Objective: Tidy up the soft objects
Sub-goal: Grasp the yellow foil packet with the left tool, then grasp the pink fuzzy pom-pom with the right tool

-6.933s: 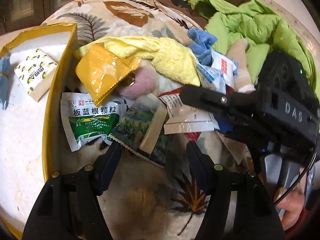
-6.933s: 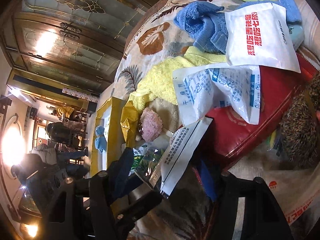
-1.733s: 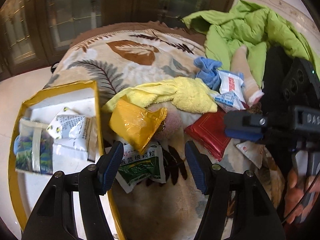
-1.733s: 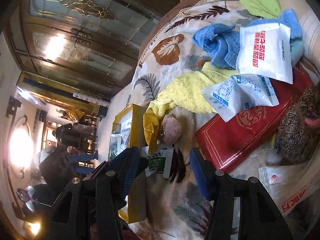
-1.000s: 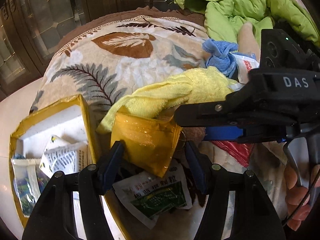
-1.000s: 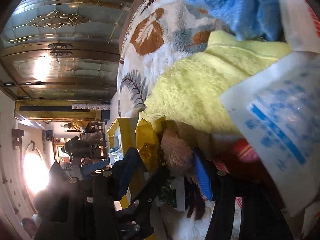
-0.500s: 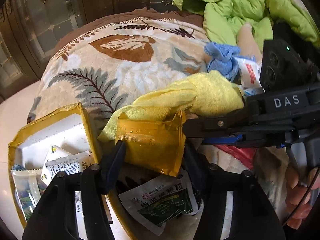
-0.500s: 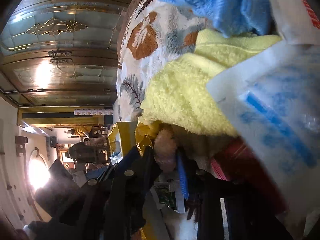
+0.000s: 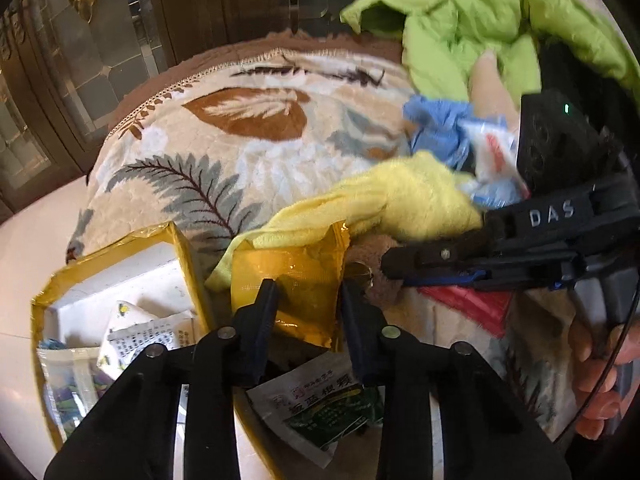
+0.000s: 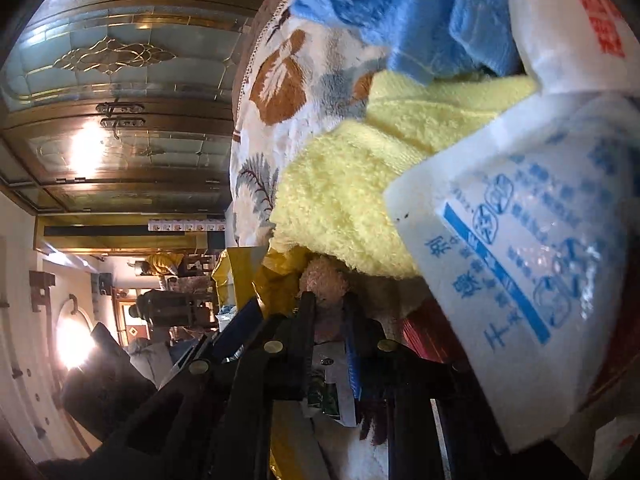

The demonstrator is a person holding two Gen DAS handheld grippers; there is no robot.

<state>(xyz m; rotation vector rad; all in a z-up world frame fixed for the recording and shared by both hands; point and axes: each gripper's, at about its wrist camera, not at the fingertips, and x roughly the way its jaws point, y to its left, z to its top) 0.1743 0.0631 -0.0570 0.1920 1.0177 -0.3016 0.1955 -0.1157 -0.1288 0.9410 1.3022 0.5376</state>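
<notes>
An orange-yellow foil packet (image 9: 296,272) stands between the fingers of my left gripper (image 9: 308,304), which is shut on its lower part. Behind it lies a yellow towel (image 9: 400,204), draped partly over the packet's top. My right gripper (image 9: 386,266) reaches in from the right with its tips at a pinkish plush ball (image 9: 372,248). In the right wrist view the right gripper (image 10: 330,308) is shut on that plush ball (image 10: 322,280), under the yellow towel (image 10: 360,184). A blue towel (image 9: 436,128) lies further back.
A gold-rimmed box (image 9: 184,252) at the left holds several sachets. A green-and-white sachet (image 9: 320,404) lies below the left gripper. A red packet (image 9: 476,304), a white-and-blue packet (image 10: 540,260) and a green jacket (image 9: 480,28) crowd the right. Everything rests on a leaf-print blanket (image 9: 240,140).
My left gripper's fingers have drawn in onto the orange-yellow packet. The right gripper has narrowed from open to shut on the plush ball and pushed in under the yellow towel.
</notes>
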